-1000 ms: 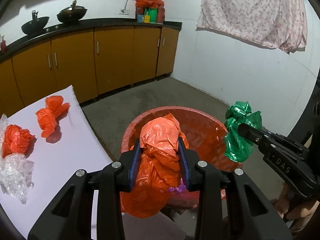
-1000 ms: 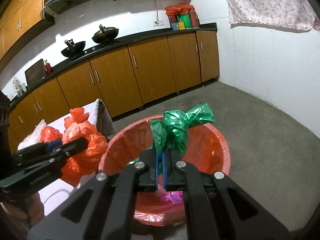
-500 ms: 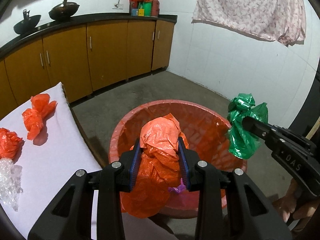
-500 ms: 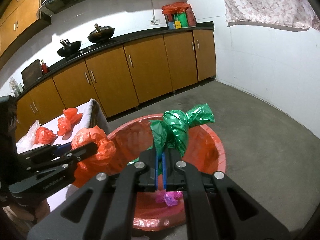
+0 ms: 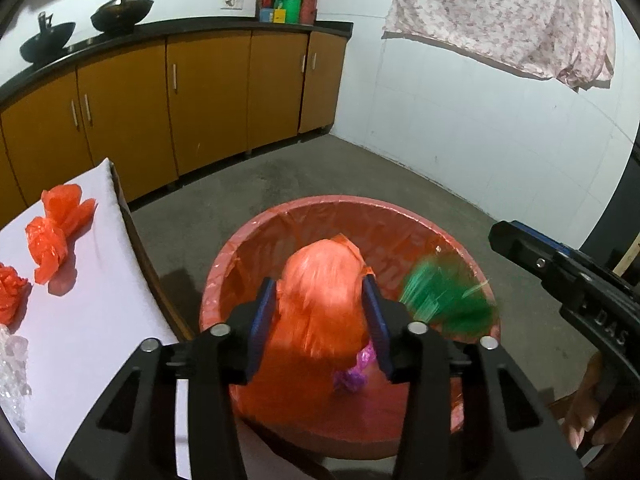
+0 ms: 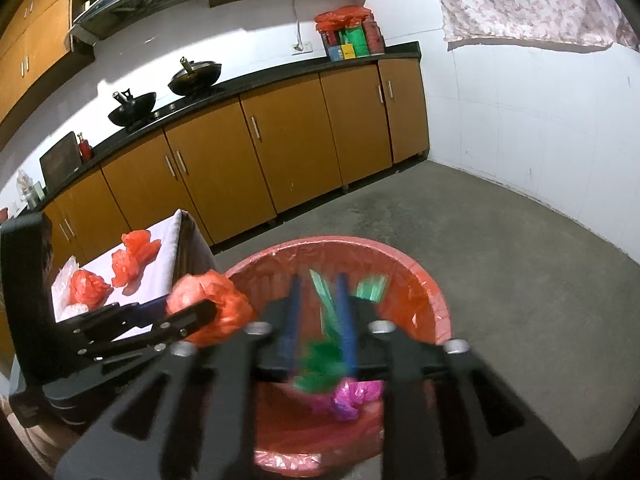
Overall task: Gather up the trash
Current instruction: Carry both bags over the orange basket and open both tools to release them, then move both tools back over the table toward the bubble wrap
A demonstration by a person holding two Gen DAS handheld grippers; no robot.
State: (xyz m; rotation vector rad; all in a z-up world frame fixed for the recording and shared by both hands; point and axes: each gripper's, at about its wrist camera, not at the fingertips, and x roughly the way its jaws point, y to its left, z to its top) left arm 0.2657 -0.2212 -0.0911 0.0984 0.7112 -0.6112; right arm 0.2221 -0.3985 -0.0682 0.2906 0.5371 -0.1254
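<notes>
As both jaws have just been opening over the bin, orange bag slips between left gripper pads, green bag drops from right gripper; light, soft, crumply, pinch any bunched fold.

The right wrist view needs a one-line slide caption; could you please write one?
Right gripper jaws have just opened, dropping a blurred green plastic bag into the red-lined round bin.
</notes>
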